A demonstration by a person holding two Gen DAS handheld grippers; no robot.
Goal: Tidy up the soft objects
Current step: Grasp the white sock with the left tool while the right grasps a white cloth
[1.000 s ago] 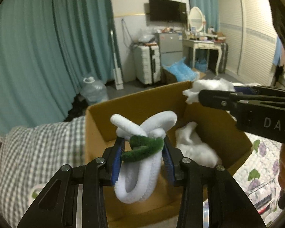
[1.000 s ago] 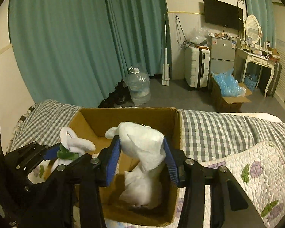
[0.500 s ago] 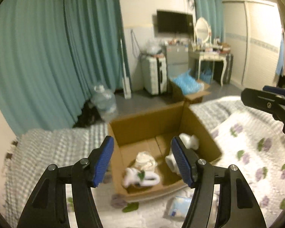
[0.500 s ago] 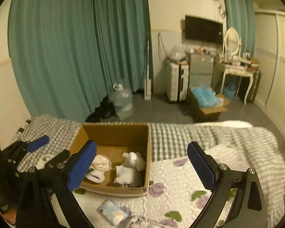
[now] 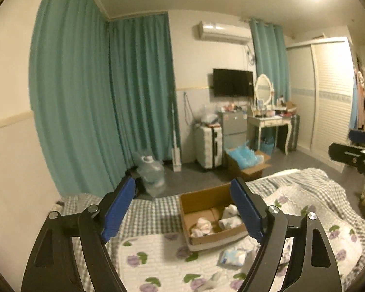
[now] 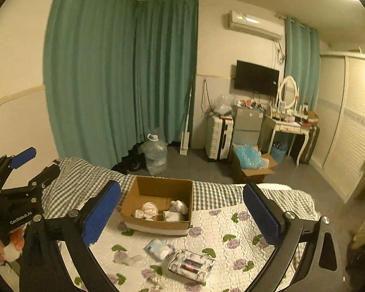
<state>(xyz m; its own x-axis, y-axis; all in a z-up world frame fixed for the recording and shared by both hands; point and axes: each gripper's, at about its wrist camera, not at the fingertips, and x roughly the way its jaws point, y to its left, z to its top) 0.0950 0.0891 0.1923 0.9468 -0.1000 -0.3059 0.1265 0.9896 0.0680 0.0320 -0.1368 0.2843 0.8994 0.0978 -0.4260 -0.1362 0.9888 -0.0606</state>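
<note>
An open cardboard box [image 5: 189,198] [image 6: 158,186] sits on the bed and holds several white soft objects [image 5: 202,223] [image 6: 147,209], with more white ones [image 5: 230,213] [image 6: 178,206] at its right side. My left gripper [image 5: 182,209] is wide open and empty, held high and well back from the box. My right gripper [image 6: 182,215] is wide open and empty, also high and back. The left gripper shows at the left edge of the right wrist view [image 6: 22,168]. The right gripper shows at the right edge of the left wrist view [image 5: 352,150].
A floral quilt [image 6: 231,250] over a checked blanket [image 6: 85,175] covers the bed. A light blue packet [image 6: 158,248] [image 5: 232,256] and a dark tissue pack [image 6: 191,265] lie in front of the box. Beyond the bed are teal curtains, a water jug [image 6: 155,155], a suitcase and a dressing table.
Both grippers let go of their white soft objects into the box, opened wide, and pulled up and back away from the box.
</note>
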